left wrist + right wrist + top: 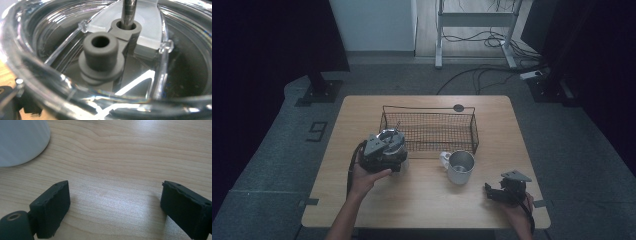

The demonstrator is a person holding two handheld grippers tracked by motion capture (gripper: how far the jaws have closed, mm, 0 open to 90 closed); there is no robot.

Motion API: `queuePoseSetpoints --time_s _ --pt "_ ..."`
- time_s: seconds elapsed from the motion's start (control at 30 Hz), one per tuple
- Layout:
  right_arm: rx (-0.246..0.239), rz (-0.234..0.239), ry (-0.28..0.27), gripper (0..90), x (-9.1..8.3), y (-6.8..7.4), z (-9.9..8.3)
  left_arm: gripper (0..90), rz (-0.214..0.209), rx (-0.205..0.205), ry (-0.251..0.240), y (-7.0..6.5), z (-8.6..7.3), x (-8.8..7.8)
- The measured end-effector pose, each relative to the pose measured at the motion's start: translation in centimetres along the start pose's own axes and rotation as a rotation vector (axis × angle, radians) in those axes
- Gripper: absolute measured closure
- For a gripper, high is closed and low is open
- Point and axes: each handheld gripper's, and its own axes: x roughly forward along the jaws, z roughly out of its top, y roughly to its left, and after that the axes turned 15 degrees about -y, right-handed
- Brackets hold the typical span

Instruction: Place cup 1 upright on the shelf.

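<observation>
Left gripper [384,150] hovers w/ a clear glass lid [75,82] at the wire basket's [472,131] near-left corner, on the table [422,200]. From the left gripper view the lid sits right against the lens: rim sweeping across, grey knob [101,53] and a metal pin [128,11] in a second socket behind it. Jaws themselves are lost behind the glass, so can't tell for sure whether they pinch the rim; from the high view the lid appears carried on that gripper.

Right gripper [113,205] rests idle near the table's front-right edge, jaws spread apart w/ nothing but bare wood between them. Steel mug [460,166] stands just in front of the basket, between the two hands, well clear of the lid.

Risks, as judged: glass is slick and round, so a thin hold on the rim could let it tip or slide out, esp. if the hand tilts. Lid edge is close to the basket wire; a low pass could catch it and jolt the hold. A swing toward the right could clip the mug.
</observation>
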Motion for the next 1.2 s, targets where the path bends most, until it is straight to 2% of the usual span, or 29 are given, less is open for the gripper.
queuePoseSetpoints --time_s 0.4,0.67,1.2 --pt "0.0 -0.001 -0.001 9.1 0.0 0.0 0.0 3.8 -0.013 -0.011 -0.017 0.2 1.2 0.1" --pt "0.001 -0.001 -0.001 9.3 0.0 0.0 0.0 3.9 -0.012 0.007 -0.022 0.0 2.3 0.5" --pt "0.001 -0.001 -0.002 9.3 0.0 0.0 0.0 3.9 -0.019 -0.016 -0.038 0.6 3.4 0.7"
